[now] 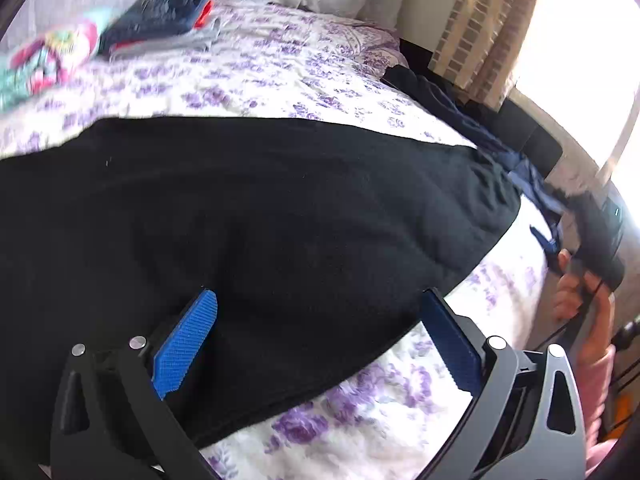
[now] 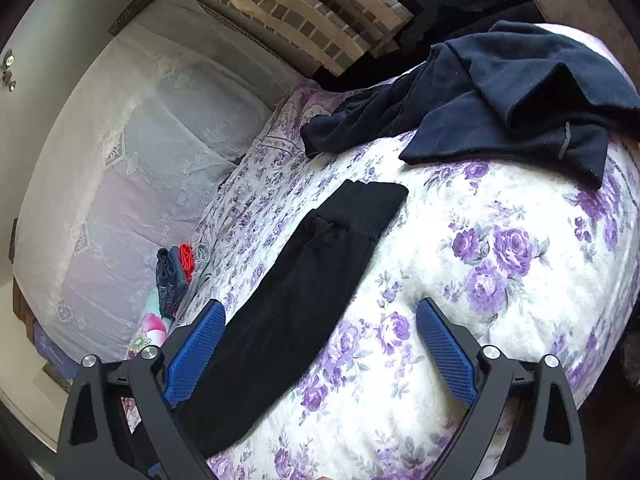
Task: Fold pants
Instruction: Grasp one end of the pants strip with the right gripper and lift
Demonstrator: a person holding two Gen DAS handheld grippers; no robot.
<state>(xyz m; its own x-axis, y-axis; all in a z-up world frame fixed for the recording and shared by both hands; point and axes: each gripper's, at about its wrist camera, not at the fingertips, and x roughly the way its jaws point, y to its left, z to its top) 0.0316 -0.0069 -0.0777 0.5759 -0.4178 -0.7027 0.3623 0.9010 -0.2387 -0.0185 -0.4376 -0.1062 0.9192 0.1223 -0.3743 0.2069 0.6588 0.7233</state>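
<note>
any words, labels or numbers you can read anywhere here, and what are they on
None can be read.
Black pants: no label or print shows.
Navy garment: a small grey tab, nothing legible on it.
Folded stack: blurred, no text to make out.
Bedspread: purple flowers only.

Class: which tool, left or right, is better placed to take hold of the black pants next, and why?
Left. The left tool hangs open directly over the black pants. The right tool, also open, mostly frames bare floral bedspread.
</note>
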